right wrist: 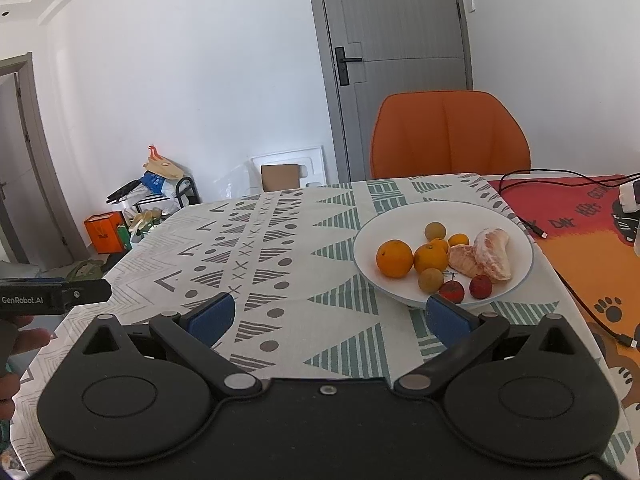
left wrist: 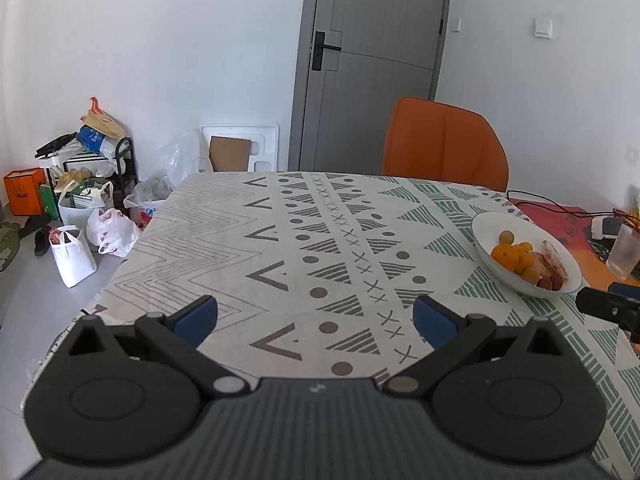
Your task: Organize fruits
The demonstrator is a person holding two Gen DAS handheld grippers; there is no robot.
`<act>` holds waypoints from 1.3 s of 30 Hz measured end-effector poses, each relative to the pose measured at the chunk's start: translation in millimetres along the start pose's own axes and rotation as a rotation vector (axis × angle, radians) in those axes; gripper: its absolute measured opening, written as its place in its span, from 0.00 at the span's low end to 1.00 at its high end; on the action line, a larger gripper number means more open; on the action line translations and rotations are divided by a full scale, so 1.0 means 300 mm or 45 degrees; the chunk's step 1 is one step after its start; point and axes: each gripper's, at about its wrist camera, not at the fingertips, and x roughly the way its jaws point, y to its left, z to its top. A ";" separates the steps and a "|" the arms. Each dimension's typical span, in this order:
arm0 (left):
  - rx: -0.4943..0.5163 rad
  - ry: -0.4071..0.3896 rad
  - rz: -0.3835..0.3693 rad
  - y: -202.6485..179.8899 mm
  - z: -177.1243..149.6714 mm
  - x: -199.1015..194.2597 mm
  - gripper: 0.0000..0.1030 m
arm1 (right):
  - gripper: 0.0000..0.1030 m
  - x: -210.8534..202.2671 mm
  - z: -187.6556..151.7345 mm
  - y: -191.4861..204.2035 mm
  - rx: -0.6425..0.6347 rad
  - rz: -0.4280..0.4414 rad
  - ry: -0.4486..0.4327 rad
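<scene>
Right gripper [right wrist: 327, 318]: jaws spread wide, empty, above the patterned tablecloth [right wrist: 280, 248]. The white bowl [right wrist: 516, 284] of fruits [right wrist: 430, 258] sits just beyond its right fingertip. Left gripper [left wrist: 316, 320]: likewise spread, empty; bowl well to its right.

Left tongs [left wrist: 315, 317] spread wide, empty, held level. Right tongs [right wrist: 327, 317] also spread wide, empty, level, just right of left.

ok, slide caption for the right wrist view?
Open right gripper faces a white plate of oranges on a patterned tablecloth.
</scene>
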 end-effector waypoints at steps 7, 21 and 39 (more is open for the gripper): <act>0.003 -0.001 0.006 -0.005 0.004 -0.001 1.00 | 1.00 0.000 -0.003 -0.002 -0.002 -0.001 0.002; 0.005 0.004 0.004 -0.007 0.001 0.002 1.00 | 1.00 -0.001 -0.008 -0.003 0.001 -0.005 0.002; 0.027 0.001 -0.013 -0.018 -0.007 0.004 1.00 | 1.00 0.001 -0.008 -0.009 0.005 -0.013 0.006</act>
